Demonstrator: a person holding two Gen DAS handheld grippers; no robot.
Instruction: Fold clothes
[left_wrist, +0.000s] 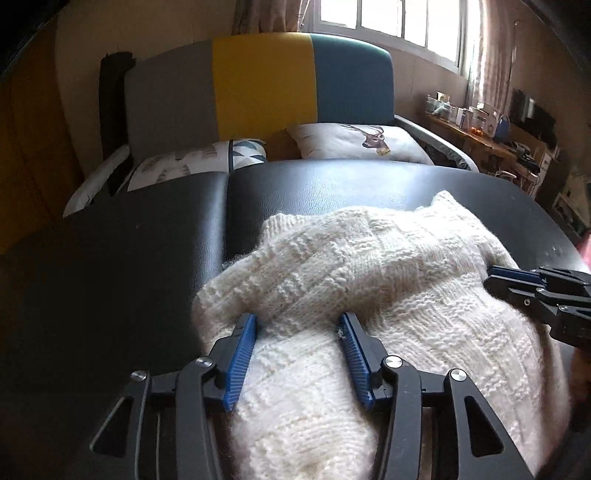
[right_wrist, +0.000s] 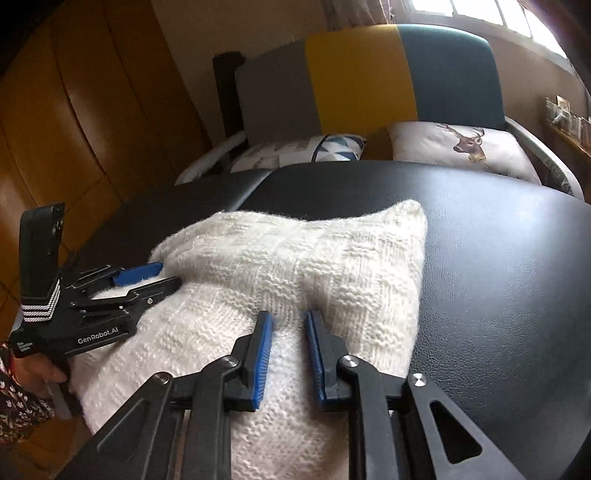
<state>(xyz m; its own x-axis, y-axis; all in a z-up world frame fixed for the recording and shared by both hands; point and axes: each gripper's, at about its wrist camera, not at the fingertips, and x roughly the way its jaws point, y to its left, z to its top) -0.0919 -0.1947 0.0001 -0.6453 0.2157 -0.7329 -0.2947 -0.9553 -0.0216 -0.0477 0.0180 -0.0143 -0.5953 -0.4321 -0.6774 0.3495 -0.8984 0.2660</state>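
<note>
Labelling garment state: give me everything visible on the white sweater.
The white sweater is a chunky, fuzzy knit with a basket-weave texture, bunched in folds on the black padded table. The left tool straddles a thick fold, jaws apart. The right tool has its jaws narrowly around a ridge of knit. No neckline is visible.

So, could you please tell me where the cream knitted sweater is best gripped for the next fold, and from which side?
Probably by the two far corners of the cream knitted sweater, one per claw, coming from the near edge. It lies already doubled on the black table, and the far right corner sticks up clear of it. The left claw and right claw sit mid-body, both open.
</note>
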